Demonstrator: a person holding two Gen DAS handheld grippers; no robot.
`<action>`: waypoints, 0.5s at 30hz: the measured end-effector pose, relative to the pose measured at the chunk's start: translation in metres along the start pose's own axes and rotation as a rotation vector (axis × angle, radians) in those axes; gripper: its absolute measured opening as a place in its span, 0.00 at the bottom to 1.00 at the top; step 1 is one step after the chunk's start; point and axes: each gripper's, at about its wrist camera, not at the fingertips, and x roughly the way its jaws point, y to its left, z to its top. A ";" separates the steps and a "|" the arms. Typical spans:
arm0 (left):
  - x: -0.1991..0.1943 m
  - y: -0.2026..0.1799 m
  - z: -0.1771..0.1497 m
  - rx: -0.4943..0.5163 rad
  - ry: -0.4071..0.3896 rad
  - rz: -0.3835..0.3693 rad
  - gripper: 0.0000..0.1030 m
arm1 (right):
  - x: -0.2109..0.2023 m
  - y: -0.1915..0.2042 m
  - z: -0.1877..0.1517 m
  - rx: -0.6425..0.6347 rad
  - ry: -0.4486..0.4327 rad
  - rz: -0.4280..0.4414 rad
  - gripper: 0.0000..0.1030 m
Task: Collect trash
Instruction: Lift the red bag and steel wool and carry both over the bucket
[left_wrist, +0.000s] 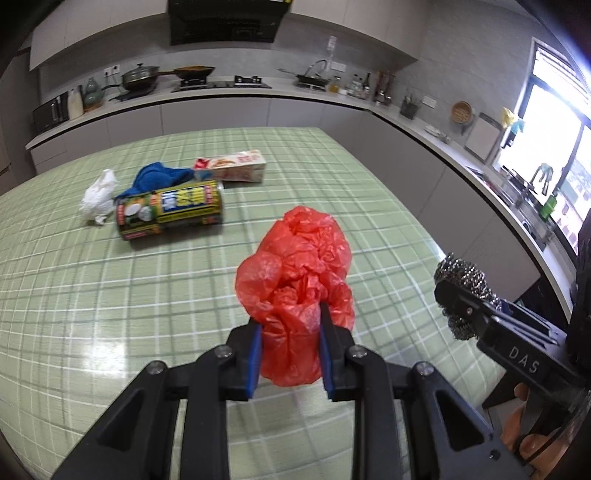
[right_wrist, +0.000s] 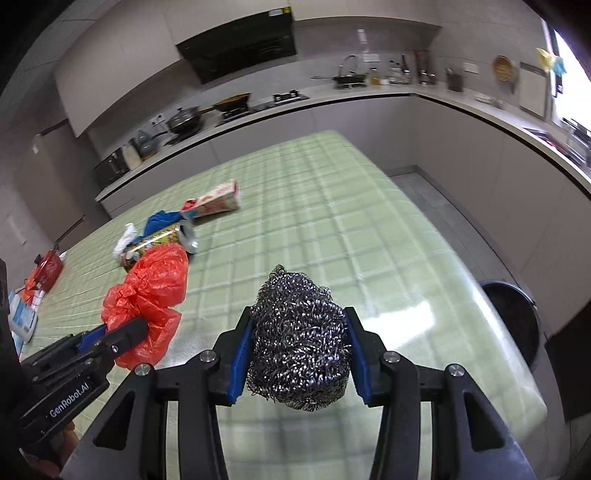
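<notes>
My left gripper (left_wrist: 290, 328) is shut on a crumpled red plastic bag (left_wrist: 295, 273) and holds it above the green checked table (left_wrist: 110, 295). My right gripper (right_wrist: 300, 332) is shut on a steel wool scrubber (right_wrist: 300, 339), held above the table's right part. The right gripper and scrubber (left_wrist: 461, 284) show at the right of the left wrist view. The left gripper with the bag (right_wrist: 151, 291) shows at the left of the right wrist view. Further back lie a green drink can (left_wrist: 170, 214) on its side, a white crumpled tissue (left_wrist: 99, 197), a blue cloth (left_wrist: 159, 177) and a carton box (left_wrist: 231, 167).
A dark round bin (right_wrist: 517, 325) stands on the floor off the table's right edge. Red and white items (right_wrist: 40, 273) lie at the table's far left. A kitchen counter with pans (left_wrist: 144, 79) runs along the back and right walls.
</notes>
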 end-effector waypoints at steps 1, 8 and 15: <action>0.000 -0.009 0.000 0.009 0.002 -0.010 0.26 | -0.004 -0.005 -0.002 0.006 0.000 -0.006 0.47; 0.005 -0.070 -0.001 0.056 -0.012 -0.048 0.26 | -0.030 -0.063 -0.006 0.055 -0.032 -0.030 0.47; 0.034 -0.162 0.004 0.072 -0.014 -0.070 0.26 | -0.052 -0.164 -0.003 0.087 -0.041 -0.050 0.47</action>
